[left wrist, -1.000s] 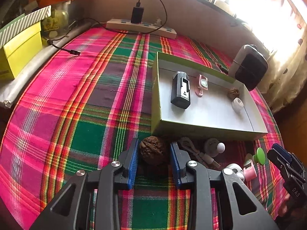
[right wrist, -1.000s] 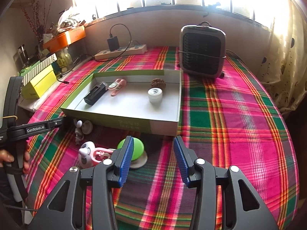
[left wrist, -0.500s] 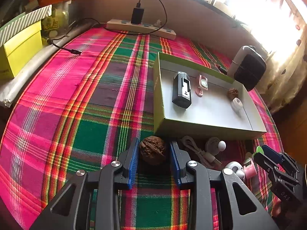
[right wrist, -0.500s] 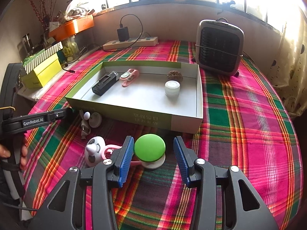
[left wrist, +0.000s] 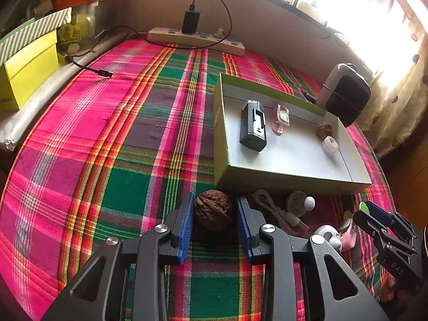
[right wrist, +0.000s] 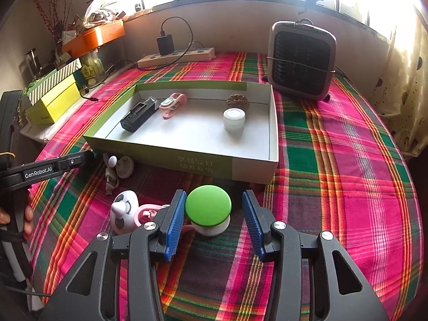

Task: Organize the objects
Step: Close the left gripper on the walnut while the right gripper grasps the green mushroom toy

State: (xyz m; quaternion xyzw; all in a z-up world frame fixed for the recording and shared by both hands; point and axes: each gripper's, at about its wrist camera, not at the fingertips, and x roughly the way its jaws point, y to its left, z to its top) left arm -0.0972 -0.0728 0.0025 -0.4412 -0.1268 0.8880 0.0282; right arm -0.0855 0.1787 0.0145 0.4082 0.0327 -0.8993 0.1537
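Observation:
A green-sided box (left wrist: 222, 133) (right wrist: 160, 148) on the plaid cloth holds a black device (left wrist: 252, 125), a pink clip (left wrist: 281, 115), a walnut (left wrist: 324, 129) and a white jar (right wrist: 234, 119). My left gripper (left wrist: 215, 214) is open, its blue pads on either side of a brown walnut (left wrist: 213, 210) lying in front of the box. My right gripper (right wrist: 212, 214) is open around a green-topped round object (right wrist: 208, 206); its left pad is near the lid, the right pad apart.
A white cable (left wrist: 275, 211), a small round white piece (right wrist: 124, 166) and a white and pink toy (right wrist: 125, 211) lie in front of the box. A heater (right wrist: 302, 61) stands at the back right, a power strip (right wrist: 176, 57) along the wall, yellow boxes (right wrist: 50, 99) at left.
My right gripper has moved forward and left until the green-topped object lies between its pads. My left gripper has stayed around the walnut, its pads still apart.

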